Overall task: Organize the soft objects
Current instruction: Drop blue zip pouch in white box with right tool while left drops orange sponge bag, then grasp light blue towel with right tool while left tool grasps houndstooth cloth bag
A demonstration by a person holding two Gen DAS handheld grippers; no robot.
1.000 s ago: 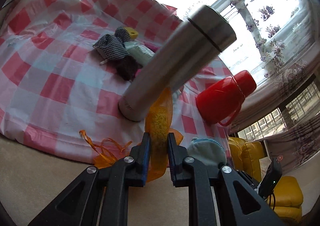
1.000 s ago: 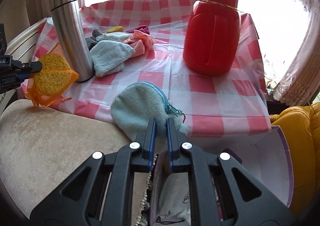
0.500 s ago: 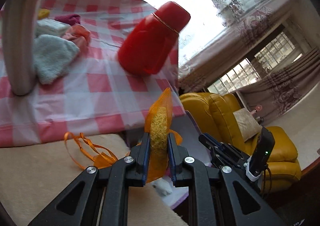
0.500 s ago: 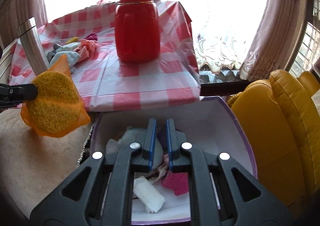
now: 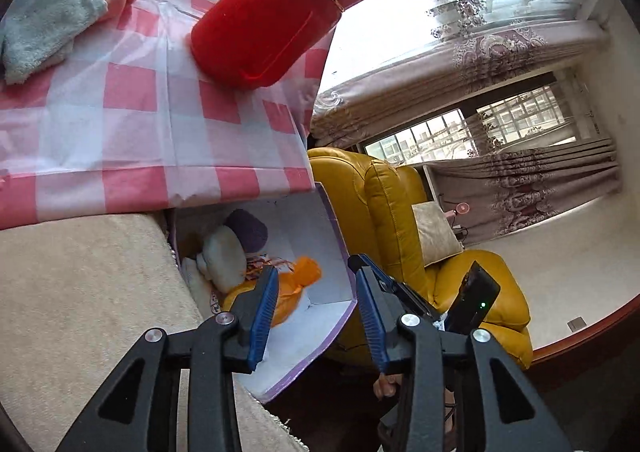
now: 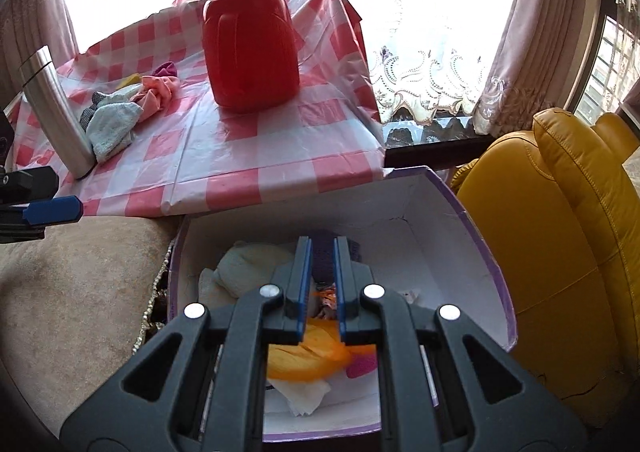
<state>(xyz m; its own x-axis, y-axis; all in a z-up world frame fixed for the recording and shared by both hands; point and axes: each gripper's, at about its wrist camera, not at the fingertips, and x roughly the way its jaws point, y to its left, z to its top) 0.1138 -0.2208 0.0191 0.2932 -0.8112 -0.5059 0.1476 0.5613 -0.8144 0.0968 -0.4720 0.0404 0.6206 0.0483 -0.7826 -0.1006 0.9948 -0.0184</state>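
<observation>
Landmark: a white box (image 6: 452, 236) with a purple rim, standing open on the floor below the table edge, between a beige cushion (image 5: 80, 292) and a yellow armchair (image 6: 568, 252).
Left gripper (image 5: 316, 316): above the box's near corner; its blue-padded fingers (image 5: 262, 316) have just been opening and now stand spread, with nothing between them.
Orange pouch (image 5: 296, 284): the mesh bag with a yellow sponge inside lies in the box, beyond the left finger and clear of both pads; in the right wrist view it shows under the right gripper as an orange and yellow mass (image 6: 304, 356).
Right gripper (image 6: 320, 292): pointing down into the box; its fingers are drawn close together with only a narrow slit left, and pinch nothing.
Other box contents: a pale cloth pouch (image 6: 244, 264) by the wall nearest the cushion, a dark purple knitted piece (image 5: 248, 228) beside it toward the table, a pink item (image 6: 362, 366) and a white sheet (image 6: 304, 392) at the bottom.
Table: covered by a red-checked cloth (image 6: 240, 156), directly behind the box.
Items on the table: a red flask (image 6: 250, 36) upright near the corner above the box; a steel flask (image 6: 56, 108) far from the box; a heap of small cloths (image 6: 128, 108) between the two flasks.
</observation>
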